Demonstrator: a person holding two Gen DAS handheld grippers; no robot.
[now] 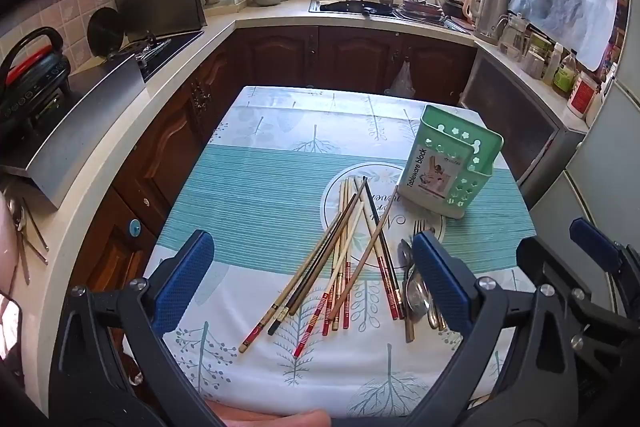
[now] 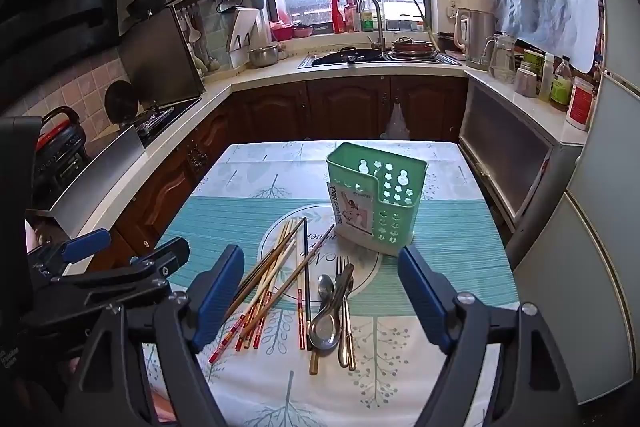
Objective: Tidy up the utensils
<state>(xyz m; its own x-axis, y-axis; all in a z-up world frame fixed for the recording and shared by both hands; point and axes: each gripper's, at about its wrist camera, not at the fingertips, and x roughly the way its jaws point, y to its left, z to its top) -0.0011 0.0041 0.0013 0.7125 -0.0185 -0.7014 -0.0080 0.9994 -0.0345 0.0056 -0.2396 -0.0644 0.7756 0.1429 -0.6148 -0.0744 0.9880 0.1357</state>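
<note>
A loose pile of several chopsticks (image 1: 344, 259) lies on the patterned tablecloth (image 1: 256, 195), also in the right wrist view (image 2: 276, 279). Beside them lie metal spoons and a fork (image 1: 416, 287), seen too in the right wrist view (image 2: 332, 311). A green perforated utensil holder (image 1: 452, 163) stands upright behind them, empty as far as I can see; it shows in the right wrist view (image 2: 376, 195). My left gripper (image 1: 316, 287) is open above the chopsticks. My right gripper (image 2: 320, 303) is open above the spoons, and shows at the right of the left wrist view (image 1: 592, 243).
The small table stands in a U-shaped kitchen with counters all round. A stove and metal splash guard (image 1: 88, 131) are on the left, a sink (image 2: 348, 59) at the back, jars and a kettle (image 2: 476, 35) on the right, a fridge (image 2: 600, 227) at far right.
</note>
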